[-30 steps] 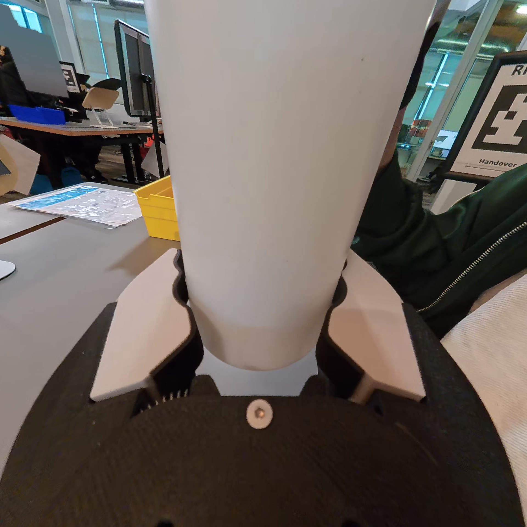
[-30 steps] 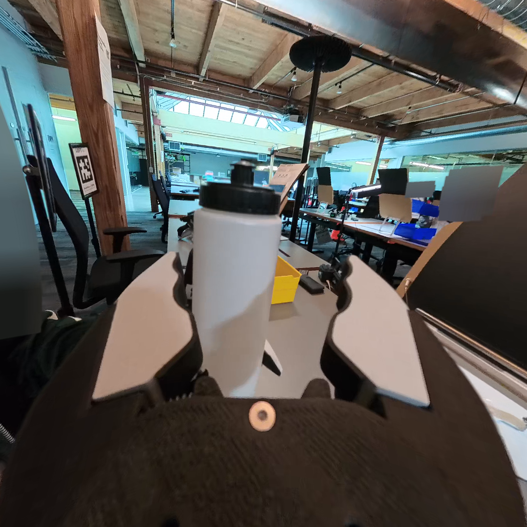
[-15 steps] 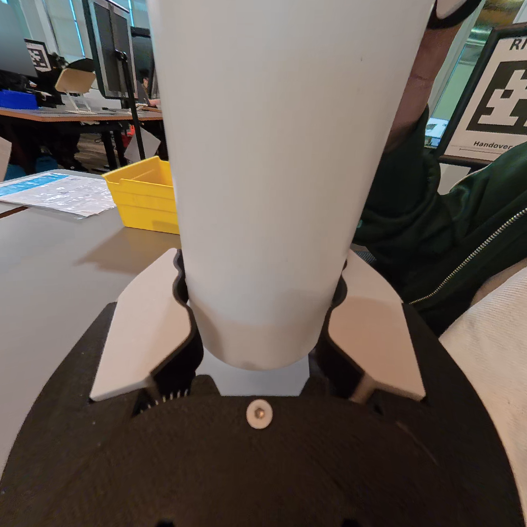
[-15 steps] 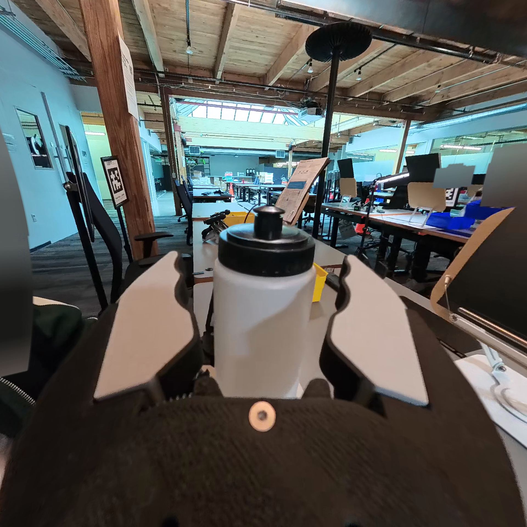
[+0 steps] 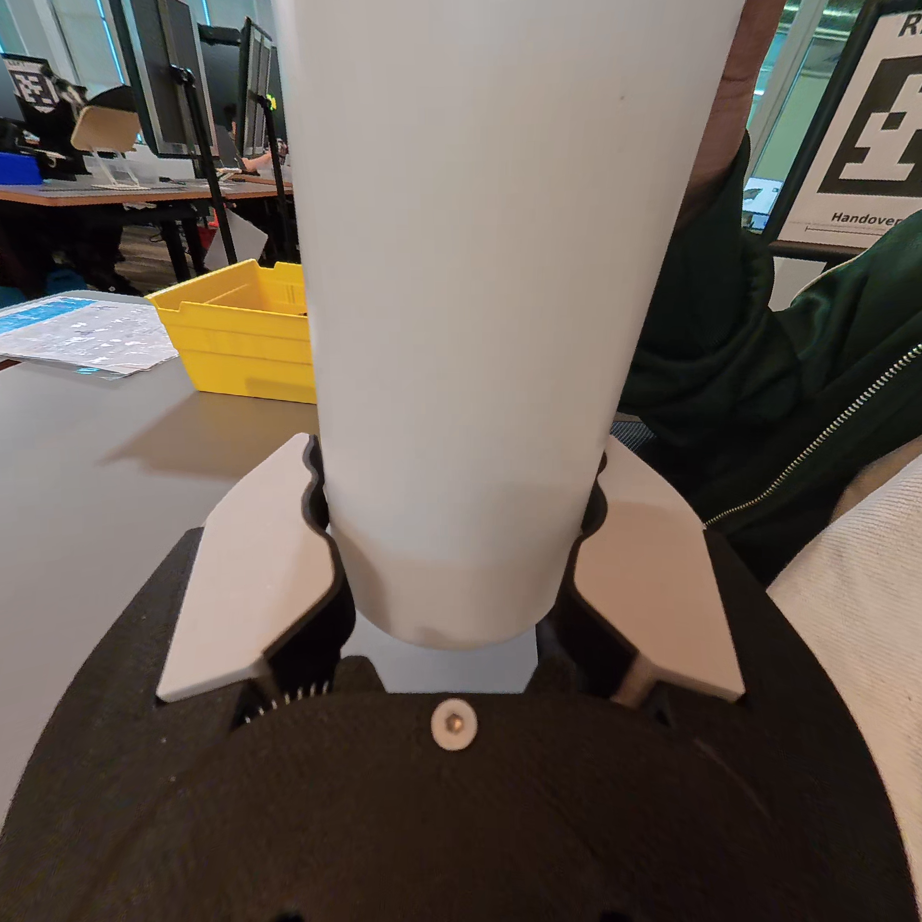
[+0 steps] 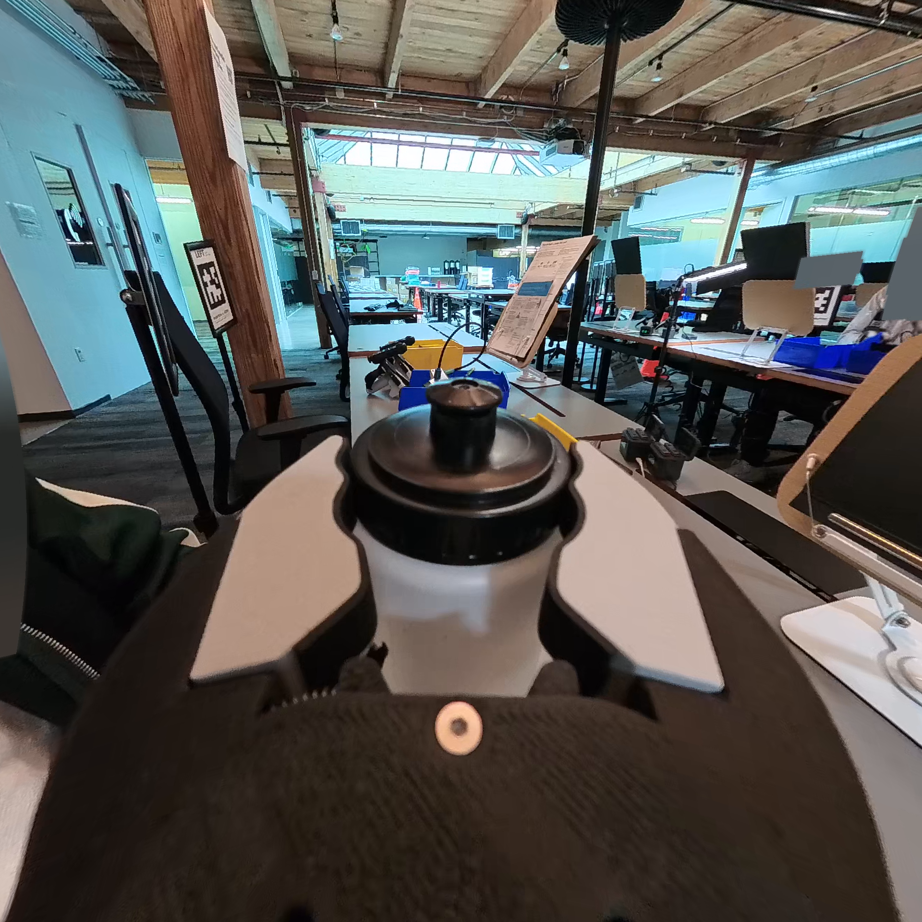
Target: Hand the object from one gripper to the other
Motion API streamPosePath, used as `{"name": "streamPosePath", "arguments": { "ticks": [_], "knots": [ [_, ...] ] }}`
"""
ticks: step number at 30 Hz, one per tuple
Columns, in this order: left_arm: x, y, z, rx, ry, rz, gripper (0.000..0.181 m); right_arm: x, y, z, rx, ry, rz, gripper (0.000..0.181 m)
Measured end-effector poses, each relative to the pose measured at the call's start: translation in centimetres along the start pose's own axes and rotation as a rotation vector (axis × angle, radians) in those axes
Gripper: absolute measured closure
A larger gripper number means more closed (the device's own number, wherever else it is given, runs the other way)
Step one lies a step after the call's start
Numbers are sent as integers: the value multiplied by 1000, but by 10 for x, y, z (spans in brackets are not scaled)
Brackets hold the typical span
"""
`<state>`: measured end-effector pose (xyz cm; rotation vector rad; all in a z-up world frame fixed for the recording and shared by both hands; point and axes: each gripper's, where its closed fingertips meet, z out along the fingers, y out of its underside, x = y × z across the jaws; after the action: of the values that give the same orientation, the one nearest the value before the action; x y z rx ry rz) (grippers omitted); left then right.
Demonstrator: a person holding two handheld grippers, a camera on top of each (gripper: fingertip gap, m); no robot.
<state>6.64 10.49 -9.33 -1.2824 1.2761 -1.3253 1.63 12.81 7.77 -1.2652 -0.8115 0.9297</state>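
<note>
The white bottle [image 5: 474, 309] stands upright off the grey table [image 5: 90, 499], its base clenched in the left gripper [image 5: 461, 479] and its top cut off by the frame edge. In the right wrist view, the right gripper [image 6: 461, 494] flanks the black cap [image 6: 461, 479]; whether its fingers [image 6: 284, 554] press or merely touch is hard to tell. The yellow bin [image 5: 239, 334] behind is partly hidden.

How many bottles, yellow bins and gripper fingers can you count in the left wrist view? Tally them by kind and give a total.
bottle: 1
yellow bin: 1
fingers: 2
Total: 4
</note>
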Motion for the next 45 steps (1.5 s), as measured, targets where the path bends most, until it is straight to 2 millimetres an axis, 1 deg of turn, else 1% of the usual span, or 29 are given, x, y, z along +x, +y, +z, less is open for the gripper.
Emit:
{"name": "streamPosePath", "arguments": {
  "ticks": [5,7,9,11,14,17,19,22,24,26,27,29,31,33,35,38,41,43,45],
  "knots": [
    [-1,2,0,-6,5,-9,77,0,3,0,-27,5,-11,100],
    [-4,-1,-3,11,-1,-21,73,2,5,0,-38,22,-36,100],
    [-8,-9,-10,54,2,-46,71,5,6,-1,-56,41,-61,101],
    [-15,-23,-21,121,-3,-80,71,9,8,-2,-68,58,-82,101],
    [-27,-52,-48,219,-43,-98,74,13,11,-3,-67,66,-84,101],
    [-32,-83,-75,284,-76,-88,84,14,18,1,-57,44,-54,101],
    [-24,-104,-88,301,-58,-79,101,14,27,6,-49,23,-24,101],
    [-7,-134,-100,306,-68,-46,109,9,44,18,-37,-15,20,101],
    [-1,-142,-102,259,-110,-18,111,5,56,26,-35,-27,32,101],
    [0,-140,-102,179,-160,-4,116,2,68,33,-40,-29,32,101],
    [-1,-137,-101,142,-180,-4,122,1,74,37,-40,-27,28,101],
    [-3,-128,-98,74,-195,-14,132,-4,81,42,-39,-27,17,101],
    [-5,-119,-95,29,-192,-35,135,-8,86,45,-40,-28,4,101],
    [-4,-115,-92,19,-166,-61,138,-13,87,47,-40,-35,-7,101],
    [-2,-113,-89,19,-134,-81,145,-17,87,49,-39,-44,-21,101],
    [-1,-107,-87,-15,-124,-76,148,-21,88,49,-44,-46,-48,101],
    [1,-106,-86,-37,-120,-38,151,-22,86,49,-33,-53,-41,101],
    [5,-102,-83,-70,-108,-12,158,-24,86,50,-28,-62,-24,101],
    [5,-101,-81,-88,-124,25,158,-25,87,50,-28,-66,-17,101]
  ]
}}
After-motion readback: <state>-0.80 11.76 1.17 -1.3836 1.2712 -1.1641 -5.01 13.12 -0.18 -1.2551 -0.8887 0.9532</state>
